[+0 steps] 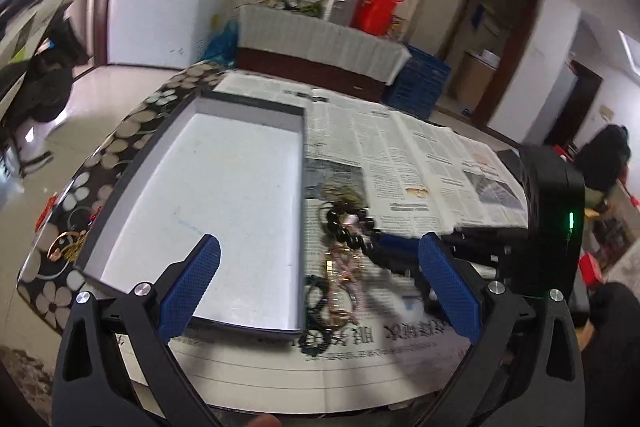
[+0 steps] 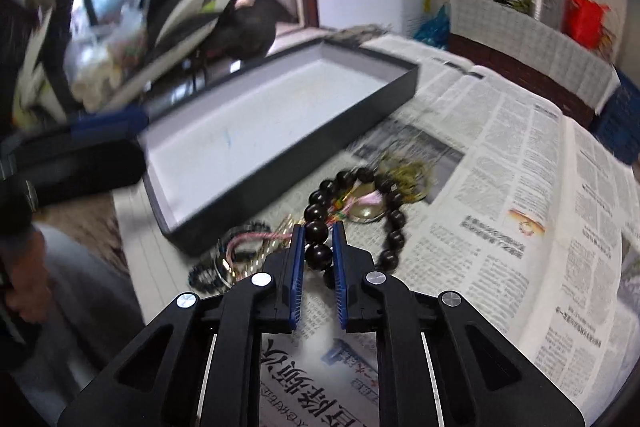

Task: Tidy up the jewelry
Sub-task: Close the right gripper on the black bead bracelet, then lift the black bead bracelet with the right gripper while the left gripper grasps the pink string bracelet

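Note:
A bracelet of large dark beads (image 2: 394, 215) lies on the newspaper (image 2: 520, 167). My right gripper (image 2: 319, 233) is shut on its near side, with two beads pinched between the blue pads. Beside it is a tangle of pink cord, gold chains and a small dark bead string (image 2: 244, 251). A shallow black box with a pale grey inside (image 2: 260, 115) sits left of the pile with nothing in it. In the left wrist view my left gripper (image 1: 320, 239) is open, spanning the box's right wall (image 1: 302, 187) and the jewelry pile (image 1: 340, 283). The dark beads (image 1: 344, 223) show there too.
Newspaper (image 1: 400, 155) covers a table with a flowered cloth (image 1: 120, 143). A gold tassel piece (image 2: 408, 175) lies just beyond the bracelet. Across the room stand a white freezer (image 1: 160, 15) and a bench with a red container (image 1: 374, 13). Clutter is piled left of the box (image 2: 120, 39).

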`<state>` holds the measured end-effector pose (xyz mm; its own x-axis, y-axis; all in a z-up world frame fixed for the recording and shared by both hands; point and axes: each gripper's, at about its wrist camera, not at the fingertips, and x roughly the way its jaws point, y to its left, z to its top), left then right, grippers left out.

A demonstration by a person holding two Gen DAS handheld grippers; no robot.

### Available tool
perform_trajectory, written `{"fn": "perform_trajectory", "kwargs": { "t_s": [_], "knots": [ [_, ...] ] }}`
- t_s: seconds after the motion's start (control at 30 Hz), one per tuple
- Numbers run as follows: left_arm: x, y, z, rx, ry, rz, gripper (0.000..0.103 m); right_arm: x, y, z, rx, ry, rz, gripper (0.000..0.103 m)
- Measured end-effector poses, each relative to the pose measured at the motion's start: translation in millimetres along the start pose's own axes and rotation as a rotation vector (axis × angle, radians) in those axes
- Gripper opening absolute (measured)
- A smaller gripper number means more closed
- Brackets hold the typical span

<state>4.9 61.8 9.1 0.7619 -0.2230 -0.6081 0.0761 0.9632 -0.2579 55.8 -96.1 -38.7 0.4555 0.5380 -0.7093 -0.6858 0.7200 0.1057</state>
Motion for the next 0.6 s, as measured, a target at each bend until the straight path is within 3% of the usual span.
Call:
{"fn": "perform_trajectory", "kwargs": {
  "t_s": [0.07,0.17,0.3,0.43,0.6],
  "knots": [
    [1.2,-9.5,-3.5,0.056,0.007,-0.012,0.075,-10.9,-13.3,1.7,0.055,-0.031,-0.004,0.015],
    [11.4,-27.4,-11.7,0.15,0.072,-0.05,0.059,-23.5,-29.3,1.7,0.119,-0.067,-0.004,0.015],
    [20.5,-37.7,-18.8,0.208,0.112,-0.045,0.054,-35.5,-40.7,-0.7,0.163,-0.096,-0.013,0.015],
    [33.9,-35.9,-20.2,0.2,0.144,-0.011,0.036,-38.0,-44.0,-3.0,0.175,-0.093,0.0,0.015],
    [52.6,-37.2,-19.5,0.251,0.161,0.049,0.035,-38.2,-46.6,-3.3,0.179,-0.091,0.0,0.015]
  ]
}}
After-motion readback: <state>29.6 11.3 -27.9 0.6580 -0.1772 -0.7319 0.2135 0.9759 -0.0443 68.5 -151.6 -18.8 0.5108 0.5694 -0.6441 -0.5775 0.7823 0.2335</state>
